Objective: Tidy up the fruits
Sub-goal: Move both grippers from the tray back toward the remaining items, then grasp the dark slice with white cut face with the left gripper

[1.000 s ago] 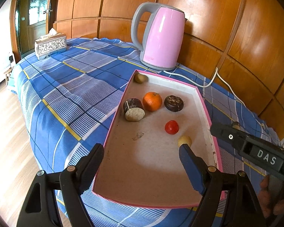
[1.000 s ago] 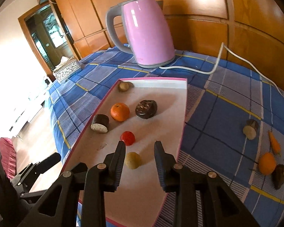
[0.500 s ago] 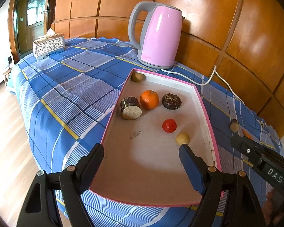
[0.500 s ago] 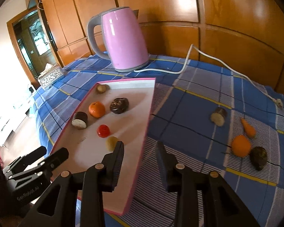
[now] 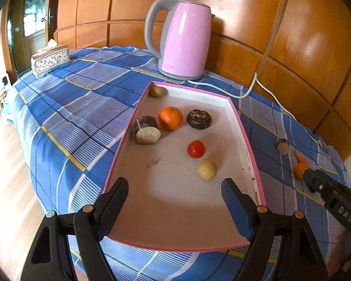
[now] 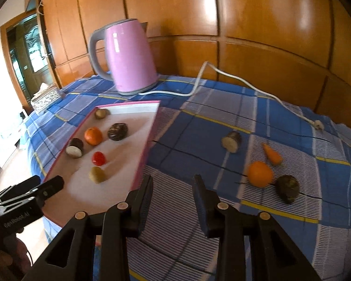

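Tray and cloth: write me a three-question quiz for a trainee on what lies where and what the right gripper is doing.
1. How many items lie in the tray?
2. True or false: the right gripper holds the orange that lies on the cloth.
3. What stands just beyond the tray's far end? A kettle; B bowl; C bottle.

Key
1. Six.
2. False: its jaws have just been opening, with nothing between them, and the orange lies apart from them on the cloth.
3. A.
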